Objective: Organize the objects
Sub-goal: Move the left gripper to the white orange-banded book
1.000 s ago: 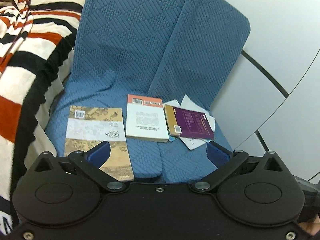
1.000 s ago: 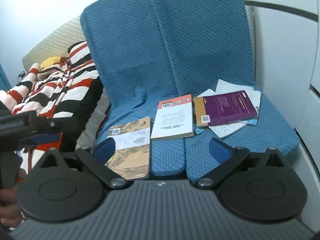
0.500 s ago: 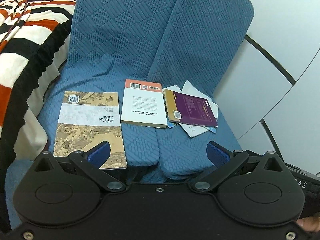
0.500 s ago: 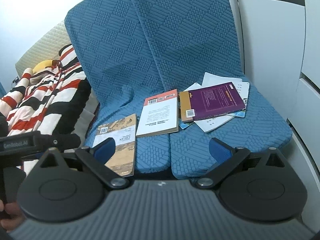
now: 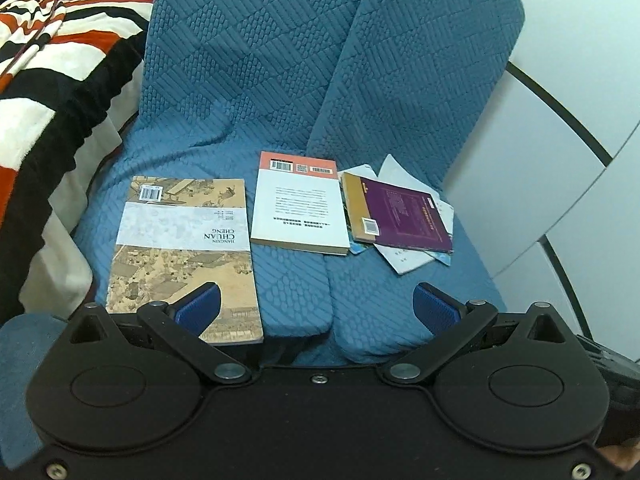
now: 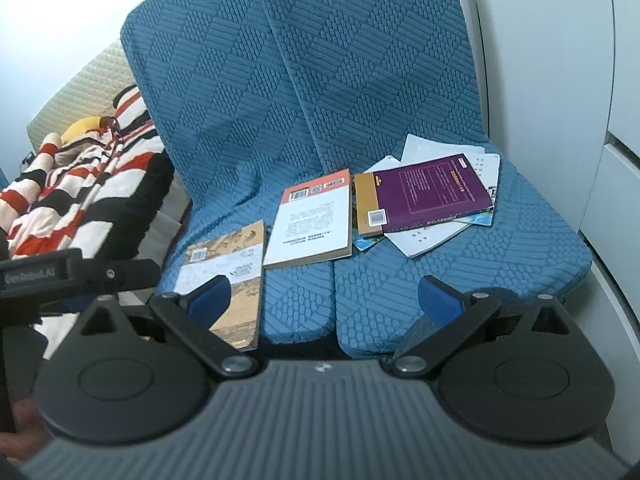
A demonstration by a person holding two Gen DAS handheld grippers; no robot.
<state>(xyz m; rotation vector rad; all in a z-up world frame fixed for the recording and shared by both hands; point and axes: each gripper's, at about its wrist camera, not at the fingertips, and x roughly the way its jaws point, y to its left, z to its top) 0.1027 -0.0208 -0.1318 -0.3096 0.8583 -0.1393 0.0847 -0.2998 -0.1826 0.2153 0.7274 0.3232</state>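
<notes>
I see three books lying flat in a row on the blue seat point(image 5: 288, 288). The tan painted book point(image 5: 184, 248) is at lower left of the frame, the white book point(image 5: 298, 208) in the centre, and the purple book point(image 5: 404, 216) at right, on top of loose papers point(image 5: 408, 260). My left gripper point(image 5: 316, 312) and right gripper point(image 6: 324, 300) both have their jaws spread wide and empty. A striped blanket point(image 5: 52, 60) fills the upper left.

The blue seat cover point(image 5: 248, 80) is quilted, textured cloth. The tan book point(image 5: 184, 240) and purple book point(image 5: 404, 216) have smooth paper covers; the striped blanket point(image 5: 52, 52), upper left, looks fleecy.
</notes>
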